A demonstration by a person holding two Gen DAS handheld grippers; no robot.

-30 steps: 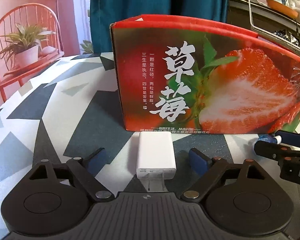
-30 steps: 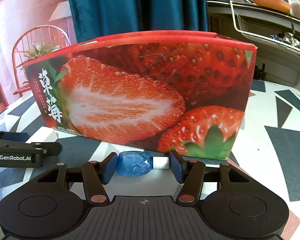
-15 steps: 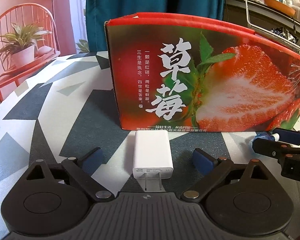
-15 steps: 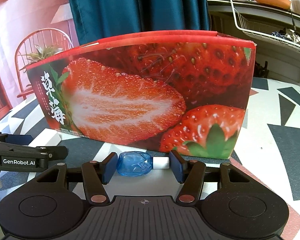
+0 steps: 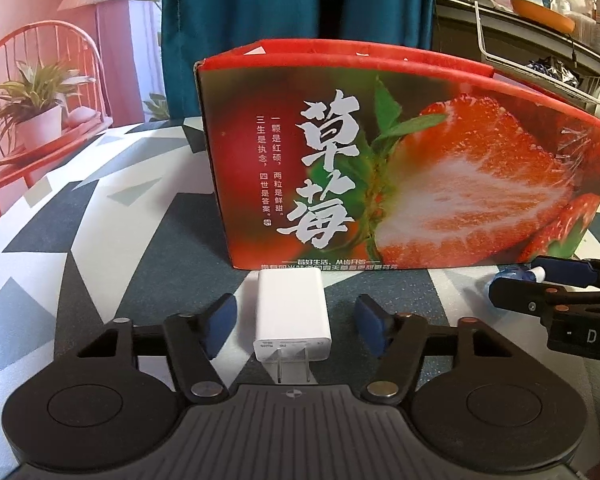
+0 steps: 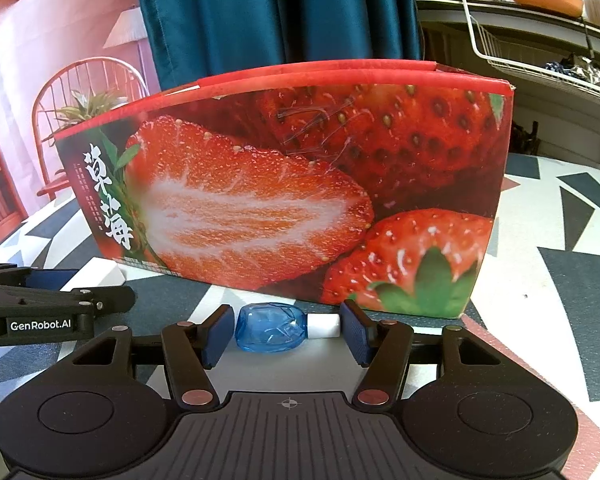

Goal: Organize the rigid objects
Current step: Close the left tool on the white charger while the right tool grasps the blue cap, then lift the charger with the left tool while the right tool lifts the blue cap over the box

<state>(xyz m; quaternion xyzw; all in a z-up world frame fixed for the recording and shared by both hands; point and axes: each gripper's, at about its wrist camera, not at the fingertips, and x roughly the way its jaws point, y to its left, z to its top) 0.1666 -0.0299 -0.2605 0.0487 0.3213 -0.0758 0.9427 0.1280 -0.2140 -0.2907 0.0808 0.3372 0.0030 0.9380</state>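
A white wall charger lies on the patterned table, prongs toward me, just before the red strawberry box. My left gripper is open, its blue pads on either side of the charger with gaps. In the right wrist view, my right gripper is shut on a small blue bottle with a white cap, held lengthwise between the pads, low over the table before the same box. The right gripper with the bottle shows at the right edge of the left view.
The strawberry box stands close ahead as a wall. The left gripper shows at the left in the right wrist view. A teal curtain hangs behind. A red chair with a potted plant is at left; a wire rack is at right.
The left gripper's jaws have narrowed around the charger without touching it, and the view rose slightly. The right gripper keeps its hold on the bottle, nearly still.
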